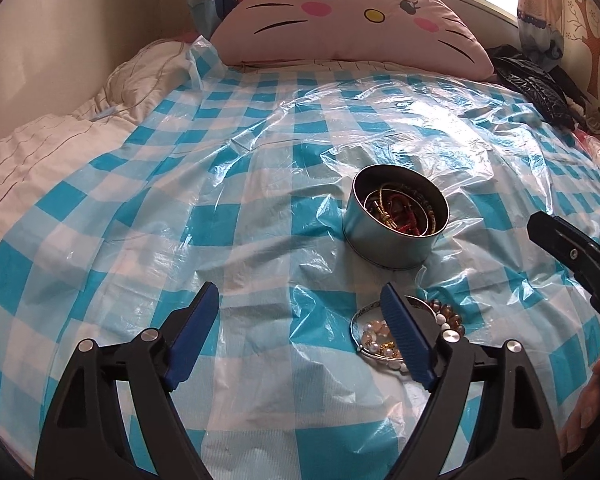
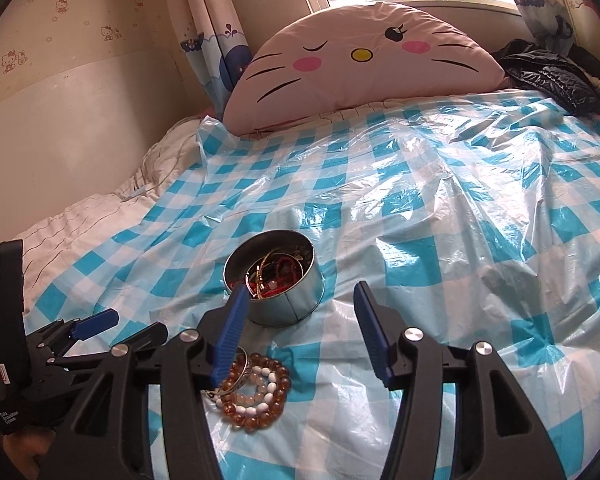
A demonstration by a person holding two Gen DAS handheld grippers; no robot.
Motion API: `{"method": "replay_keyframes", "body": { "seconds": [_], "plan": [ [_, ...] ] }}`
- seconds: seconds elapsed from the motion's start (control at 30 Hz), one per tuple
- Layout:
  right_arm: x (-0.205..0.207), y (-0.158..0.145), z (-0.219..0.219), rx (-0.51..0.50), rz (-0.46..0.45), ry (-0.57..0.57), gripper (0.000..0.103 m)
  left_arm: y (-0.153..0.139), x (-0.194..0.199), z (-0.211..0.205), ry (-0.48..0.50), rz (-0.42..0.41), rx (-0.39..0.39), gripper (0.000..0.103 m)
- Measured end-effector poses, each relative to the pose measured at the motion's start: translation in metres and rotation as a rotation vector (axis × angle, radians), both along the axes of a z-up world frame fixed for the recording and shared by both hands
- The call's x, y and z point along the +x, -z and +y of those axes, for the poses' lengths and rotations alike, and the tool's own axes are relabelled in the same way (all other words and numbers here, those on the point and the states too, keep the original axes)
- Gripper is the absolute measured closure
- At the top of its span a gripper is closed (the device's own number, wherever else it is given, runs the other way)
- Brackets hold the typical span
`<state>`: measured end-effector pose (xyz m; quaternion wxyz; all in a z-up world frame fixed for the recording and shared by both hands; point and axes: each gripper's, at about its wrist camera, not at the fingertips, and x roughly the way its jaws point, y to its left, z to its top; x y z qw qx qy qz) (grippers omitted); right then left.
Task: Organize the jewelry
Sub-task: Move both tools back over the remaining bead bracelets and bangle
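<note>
A round metal tin (image 1: 394, 224) stands on the blue checked plastic sheet (image 1: 220, 208) and holds red cord and gold bangles; it also shows in the right wrist view (image 2: 276, 280). A pile of bead bracelets (image 2: 256, 388) with a silver bangle lies in front of the tin; in the left wrist view the pile (image 1: 380, 336) is partly hidden behind my right finger. My left gripper (image 1: 300, 320) is open and empty, just left of the pile. My right gripper (image 2: 300, 312) is open and empty, above the sheet beside the tin and pile.
A pink cat-face cushion (image 2: 360, 64) leans at the head of the bed. A black jacket (image 2: 552, 76) lies at the back right. A white quilt (image 1: 40, 148) lies on the left. The left gripper (image 2: 96, 324) shows at the lower left of the right wrist view.
</note>
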<state>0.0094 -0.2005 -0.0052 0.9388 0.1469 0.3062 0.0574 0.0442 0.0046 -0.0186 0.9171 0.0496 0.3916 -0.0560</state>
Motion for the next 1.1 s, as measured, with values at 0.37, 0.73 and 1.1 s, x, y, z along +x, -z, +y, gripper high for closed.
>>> {"method": "replay_keyframes", "body": {
  "seconds": [0.37,0.73,1.1],
  "plan": [
    [-0.021,-0.004,0.004,-0.015,-0.013,-0.002,0.045,-0.011,-0.016,0.000,0.010,-0.055,-0.007,0.015],
    [-0.024,-0.003,0.004,-0.015,-0.003,-0.009,0.041,-0.008,-0.015,-0.006,0.022,-0.044,0.019,0.013],
    [-0.018,-0.002,0.009,-0.024,0.010,-0.028,0.040,-0.005,-0.012,-0.001,0.024,-0.025,-0.012,0.013]
  ]
}}
